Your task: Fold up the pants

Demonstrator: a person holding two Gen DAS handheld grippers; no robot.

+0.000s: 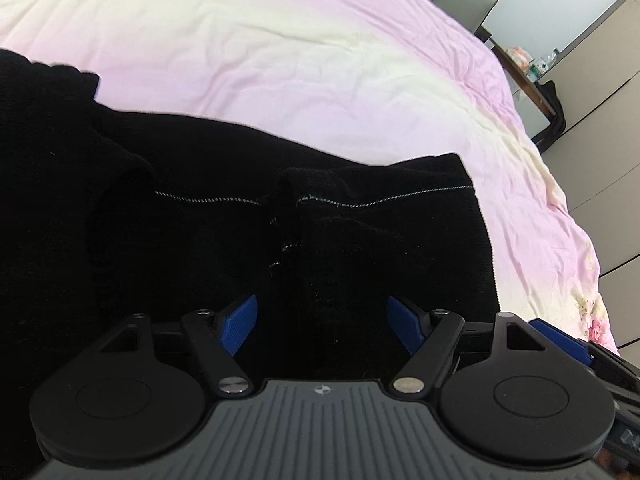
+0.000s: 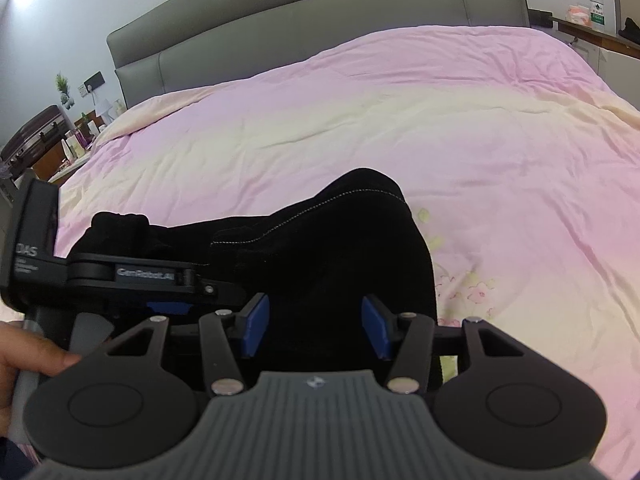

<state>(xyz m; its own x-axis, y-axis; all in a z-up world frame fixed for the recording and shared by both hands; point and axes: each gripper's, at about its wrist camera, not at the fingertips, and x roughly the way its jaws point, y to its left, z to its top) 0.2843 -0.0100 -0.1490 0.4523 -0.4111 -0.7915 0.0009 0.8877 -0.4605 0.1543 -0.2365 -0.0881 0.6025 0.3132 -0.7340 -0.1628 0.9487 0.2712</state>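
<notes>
Black pants (image 1: 248,240) with pale stitching lie bunched on a pink and cream bedspread (image 1: 300,68). My left gripper (image 1: 322,314) hovers low over them, its blue pads (image 1: 240,324) wide apart and pressing on nothing. In the right wrist view the same pants (image 2: 340,248) rise in a hump. My right gripper (image 2: 316,322) stands open over their near part, with dark cloth showing between the pads (image 2: 376,326) but not pinched. The left tool's black housing (image 2: 120,276) crosses the left side of that view, with a person's hand (image 2: 24,356) on its handle.
A grey padded headboard (image 2: 320,20) stands at the far end of the bed. A side shelf holding a bottle (image 2: 596,0) is at the right, a cluttered bedside table (image 2: 76,140) at the left. The bed's edge and the floor (image 1: 600,168) lie to the right.
</notes>
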